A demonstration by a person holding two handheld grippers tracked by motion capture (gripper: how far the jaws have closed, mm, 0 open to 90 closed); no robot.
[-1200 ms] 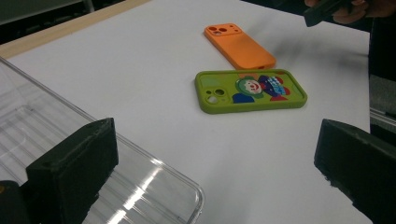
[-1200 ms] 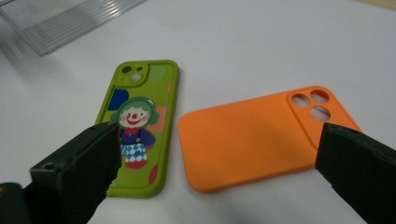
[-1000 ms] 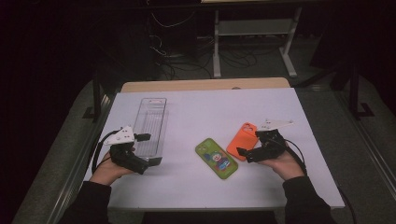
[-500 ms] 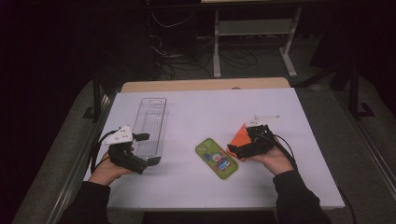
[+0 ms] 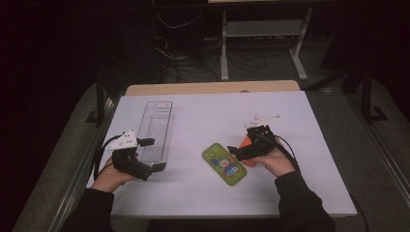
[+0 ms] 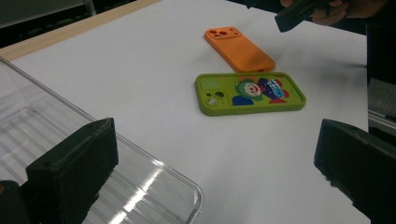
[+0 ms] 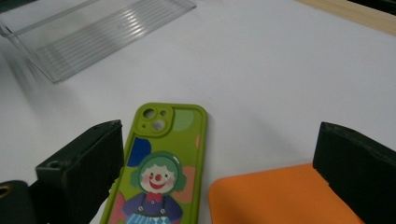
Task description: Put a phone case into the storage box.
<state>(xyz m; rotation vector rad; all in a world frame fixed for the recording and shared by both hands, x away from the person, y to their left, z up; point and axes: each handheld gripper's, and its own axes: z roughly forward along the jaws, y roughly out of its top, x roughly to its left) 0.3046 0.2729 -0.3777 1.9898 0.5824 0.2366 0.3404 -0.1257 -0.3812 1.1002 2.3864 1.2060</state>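
Observation:
A green phone case (image 5: 224, 164) with a clown picture lies face down mid-table, also in the left gripper view (image 6: 251, 92) and the right gripper view (image 7: 159, 172). An orange phone case (image 5: 245, 141) lies just right of it, mostly hidden under my right gripper (image 5: 235, 152) in the high view, plain in the other views (image 6: 240, 49) (image 7: 280, 198). That gripper (image 7: 223, 156) is open and hovers low, its jaws spanning the green case's camera end and the orange case's edge. My left gripper (image 5: 146, 158) (image 6: 217, 161) is open at the near end of a clear plastic tray (image 5: 155, 129), holding nothing.
The clear tray (image 6: 42, 121) (image 7: 93, 32) lies lengthwise on the left of the white table (image 5: 203, 116). A wooden strip (image 5: 212, 87) edges the far side. Cables and a metal stand sit in the dark beyond. Cables trail from both grippers.
My right gripper has moved left over the orange case toward the green case. The left gripper and both cases have stayed put.

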